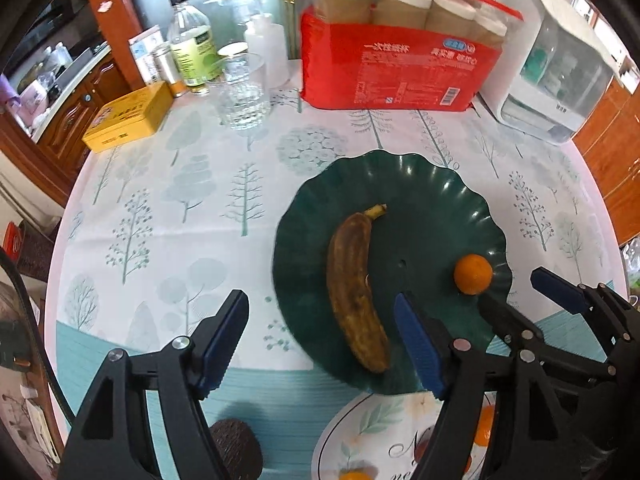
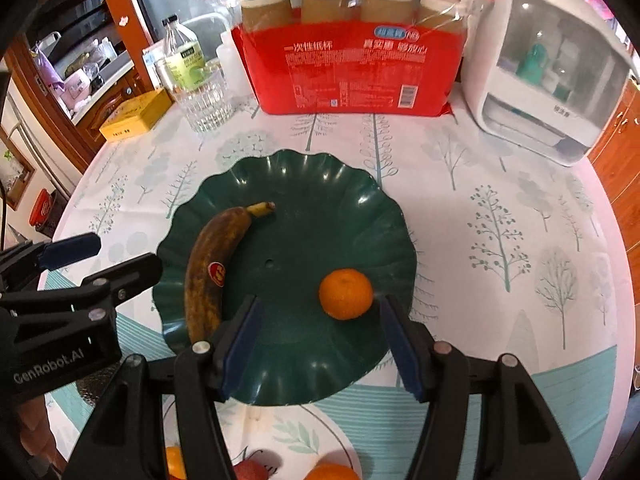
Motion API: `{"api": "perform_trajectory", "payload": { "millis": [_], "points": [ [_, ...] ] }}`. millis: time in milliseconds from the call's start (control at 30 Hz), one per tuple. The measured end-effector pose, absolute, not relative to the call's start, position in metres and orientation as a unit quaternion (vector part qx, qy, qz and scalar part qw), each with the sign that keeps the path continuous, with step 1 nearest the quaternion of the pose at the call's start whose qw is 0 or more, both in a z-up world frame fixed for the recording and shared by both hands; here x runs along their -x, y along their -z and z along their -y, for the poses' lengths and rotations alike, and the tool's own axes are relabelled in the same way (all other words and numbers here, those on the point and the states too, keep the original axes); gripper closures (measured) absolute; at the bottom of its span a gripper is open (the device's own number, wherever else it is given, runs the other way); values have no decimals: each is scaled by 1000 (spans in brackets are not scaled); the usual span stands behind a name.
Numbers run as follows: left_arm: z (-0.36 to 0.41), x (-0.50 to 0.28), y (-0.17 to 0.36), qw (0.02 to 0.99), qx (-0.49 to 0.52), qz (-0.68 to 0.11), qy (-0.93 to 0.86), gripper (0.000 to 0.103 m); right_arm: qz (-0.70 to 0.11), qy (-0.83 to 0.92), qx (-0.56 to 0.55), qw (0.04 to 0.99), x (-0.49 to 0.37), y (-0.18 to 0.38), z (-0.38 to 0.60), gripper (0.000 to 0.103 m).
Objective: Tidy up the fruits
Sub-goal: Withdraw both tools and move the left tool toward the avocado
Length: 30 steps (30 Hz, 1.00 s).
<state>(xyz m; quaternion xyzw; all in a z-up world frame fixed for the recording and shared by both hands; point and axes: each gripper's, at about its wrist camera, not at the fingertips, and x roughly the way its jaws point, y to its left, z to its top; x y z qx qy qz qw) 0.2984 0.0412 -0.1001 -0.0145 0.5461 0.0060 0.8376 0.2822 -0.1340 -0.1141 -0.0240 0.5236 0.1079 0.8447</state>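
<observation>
A banana [image 2: 208, 272] and a tangerine [image 2: 346, 294] lie on the green plate [image 2: 304, 184], while more fruit, seemingly tangerines [image 2: 334, 472], waits at the table's near edge; the left gripper [image 1: 320, 324] and right gripper [image 2: 320, 338] hover spread and empty.

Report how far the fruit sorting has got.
Done: a brown overripe banana and a small orange tangerine lie on the dark green scalloped plate. In hand: nothing; left gripper and right gripper are open. Left: fruit on the white floral plate.

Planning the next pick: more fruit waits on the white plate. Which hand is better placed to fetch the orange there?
Probably right: the right gripper is open and empty, with the orange just below its fingers.
</observation>
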Motion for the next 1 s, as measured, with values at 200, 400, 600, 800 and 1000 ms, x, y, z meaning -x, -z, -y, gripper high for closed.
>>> {"api": "perform_trajectory", "payload": {
  "millis": [200, 400, 600, 800, 1000],
  "points": [
    [-51, -270, 76, 857, 23, -515, -2, 29, -516, -98, 15, 851, -265, 95, 135, 41],
    [-54, -242, 47, 873, 1, -488, 3, 29, -506, -92, 14, 857, -242, 73, 134, 41],
    [-57, -212, 19, 886, -4, -462, 26, 28, -495, -89, 15, 864, -212, 48, 131, 41],
    [-63, -183, -4, 892, -3, -452, 36, 28, -476, -97, 1, 874, -184, 26, 129, 41],
    [-73, -149, -19, 898, -21, -439, 26, 28, -455, -108, -5, 884, -155, 8, 124, 41]
  ]
}}
